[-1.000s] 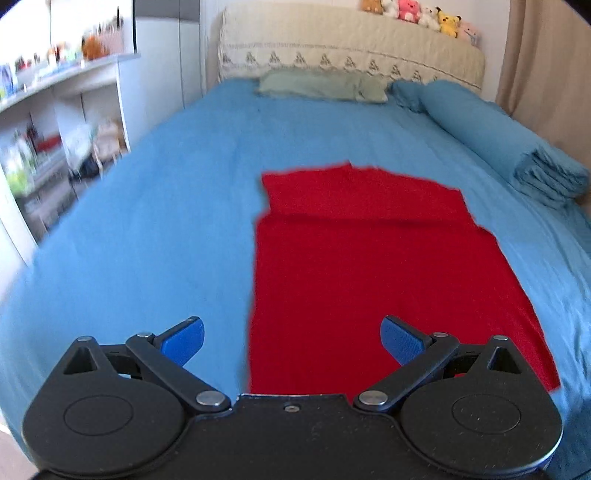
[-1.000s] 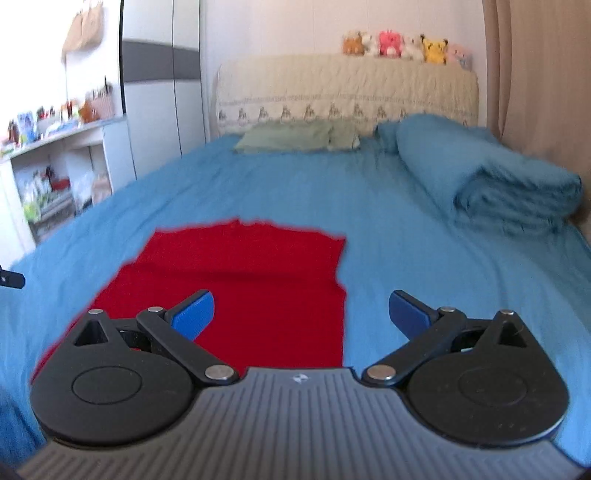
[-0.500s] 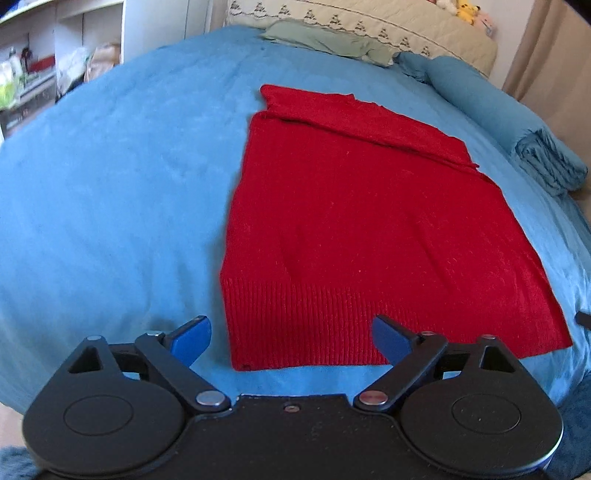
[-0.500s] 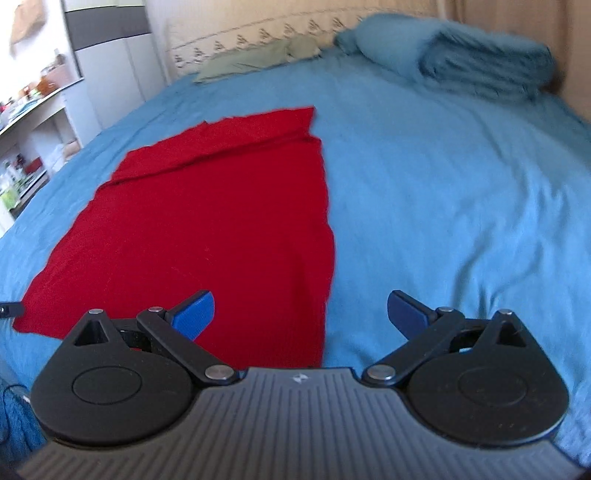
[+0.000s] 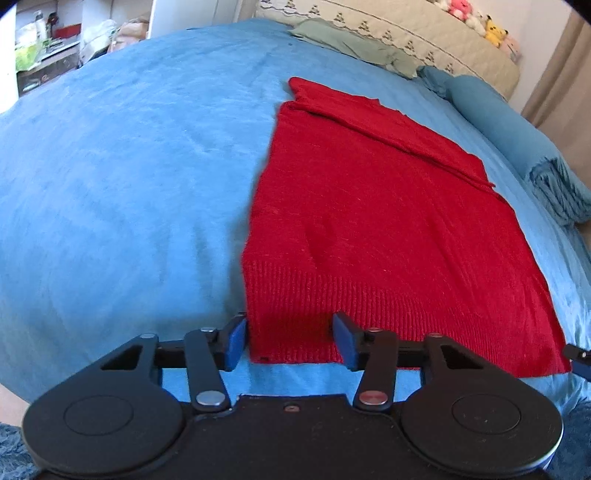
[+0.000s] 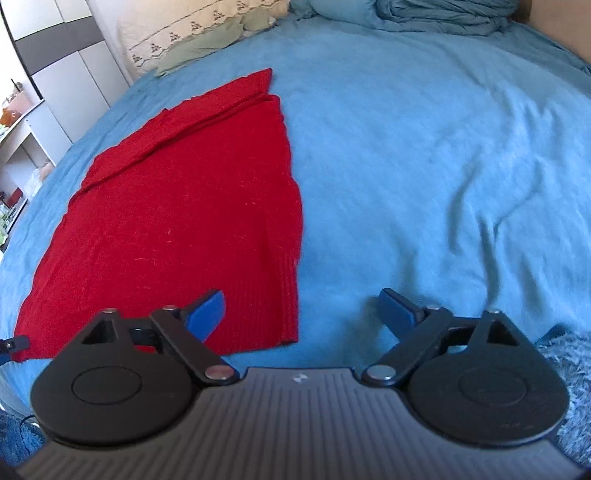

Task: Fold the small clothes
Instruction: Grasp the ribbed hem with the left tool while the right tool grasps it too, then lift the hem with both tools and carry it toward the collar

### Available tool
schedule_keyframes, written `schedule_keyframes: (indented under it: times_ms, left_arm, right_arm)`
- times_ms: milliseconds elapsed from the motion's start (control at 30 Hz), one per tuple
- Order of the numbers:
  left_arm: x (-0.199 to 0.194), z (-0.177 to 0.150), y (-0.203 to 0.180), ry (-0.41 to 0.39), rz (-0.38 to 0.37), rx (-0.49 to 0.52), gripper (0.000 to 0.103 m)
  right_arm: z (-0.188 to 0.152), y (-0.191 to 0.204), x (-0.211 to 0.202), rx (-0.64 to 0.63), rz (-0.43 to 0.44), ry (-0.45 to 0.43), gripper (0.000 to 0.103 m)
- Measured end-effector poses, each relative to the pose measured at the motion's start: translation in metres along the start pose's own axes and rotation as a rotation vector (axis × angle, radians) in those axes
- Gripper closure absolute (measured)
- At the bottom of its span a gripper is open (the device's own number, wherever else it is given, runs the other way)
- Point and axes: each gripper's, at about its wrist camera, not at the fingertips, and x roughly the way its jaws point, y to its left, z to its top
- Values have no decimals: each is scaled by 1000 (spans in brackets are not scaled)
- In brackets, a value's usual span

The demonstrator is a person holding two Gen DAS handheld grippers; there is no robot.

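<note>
A red knit garment lies flat on the blue bed, its far end folded over. My left gripper is open, its jaws partly narrowed and straddling the near left hem corner. In the right wrist view the garment lies to the left. My right gripper is wide open over the near right hem corner, its left finger over the fabric and its right finger over the sheet.
A rolled blue duvet lies along the bed's right side. A green pillow and a cream headboard with plush toys are at the far end. White shelves stand left of the bed. A blue rug lies below.
Both grippers have come down and forward to the garment's near hem corners. The left gripper's jaws have narrowed around its corner. The right gripper has stayed wide open.
</note>
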Motion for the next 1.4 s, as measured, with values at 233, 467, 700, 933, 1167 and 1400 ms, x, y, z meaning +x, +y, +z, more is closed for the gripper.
schedule_keyframes:
  times_ms: [233,467,700,933,1167,1400]
  left_arm:
    - [-2,0,1,1,-6,-25,55]
    - [-2,-1,15,15,-37,-85,91]
    - [-14,6,7,9,-34,-86,96]
    - [-53,38,-4,-76,-76,-74,96]
    - [-85,96,-36,-213,-118,4,96]
    - [-68,174,-57,-294,-124,41,98]
  right_arm:
    - [-2,11,2,-59,49,18,31]
    - [-4,19,6,-69,48,22,71]
    - [-4,21,2,-75,61,3,83]
    - [16,11,-23,12,129,-47,83]
    - [68,25,-53,-14,207,-136,83]
    - [154,57,-59,-64,276,-216,83]
